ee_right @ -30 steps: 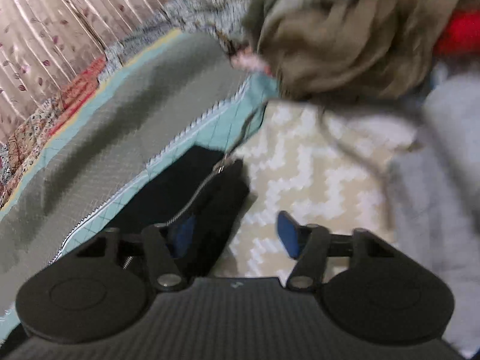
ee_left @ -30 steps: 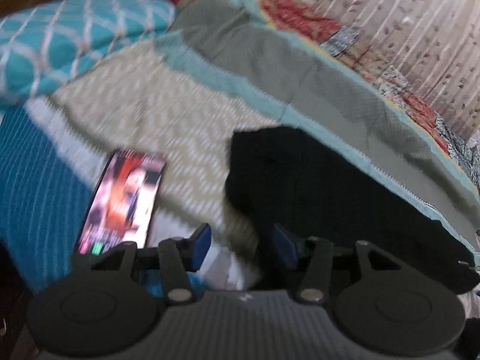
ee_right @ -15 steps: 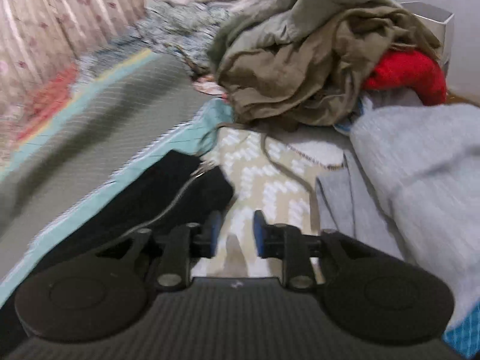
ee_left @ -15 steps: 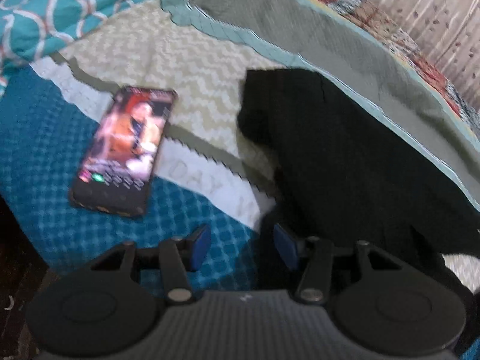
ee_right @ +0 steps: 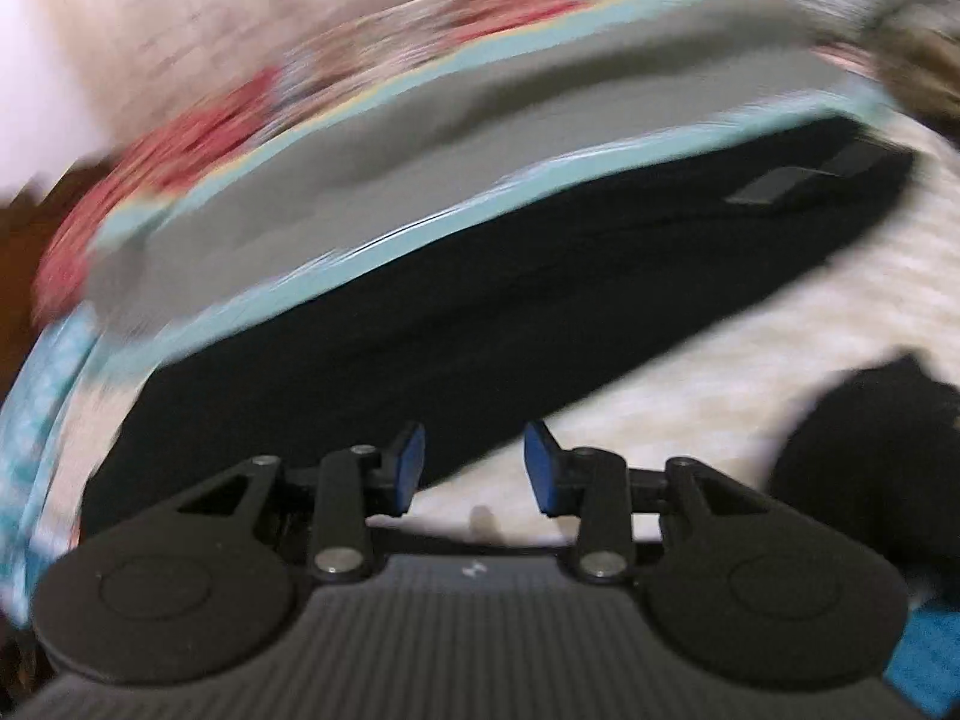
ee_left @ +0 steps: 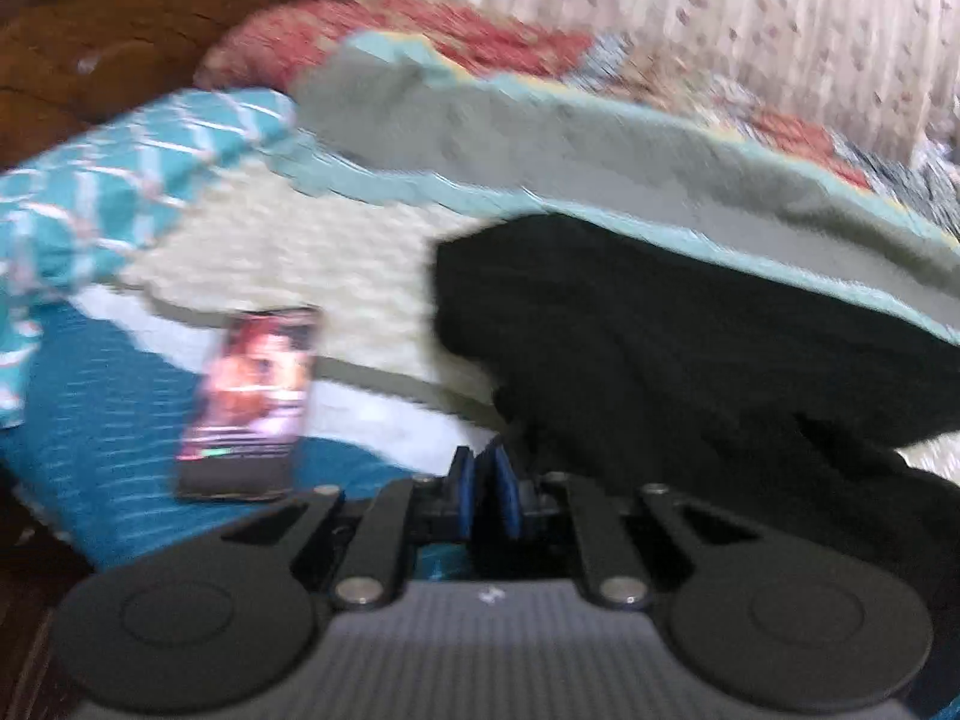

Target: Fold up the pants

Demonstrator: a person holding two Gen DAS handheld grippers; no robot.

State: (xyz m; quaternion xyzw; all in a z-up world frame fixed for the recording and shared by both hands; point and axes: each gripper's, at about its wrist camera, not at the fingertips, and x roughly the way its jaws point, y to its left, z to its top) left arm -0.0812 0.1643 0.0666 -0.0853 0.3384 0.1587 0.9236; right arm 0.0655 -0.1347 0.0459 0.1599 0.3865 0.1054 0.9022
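Pillow (ee_left: 108,180), teal-patterned, far left; phone (ee_left: 252,396) face-up on bedspread (ee_left: 312,252). Black pants (ee_left: 690,348) lie right of it, against grey quilt (ee_left: 540,150). Left gripper (ee_left: 485,489) closed at pants' edge; grip unclear. Right gripper (ee_right: 474,468) opening, empty.

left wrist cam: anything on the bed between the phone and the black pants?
Nothing. Only bare bedspread, cream zigzag and white band, lies between the phone and the black pants in the left wrist view.
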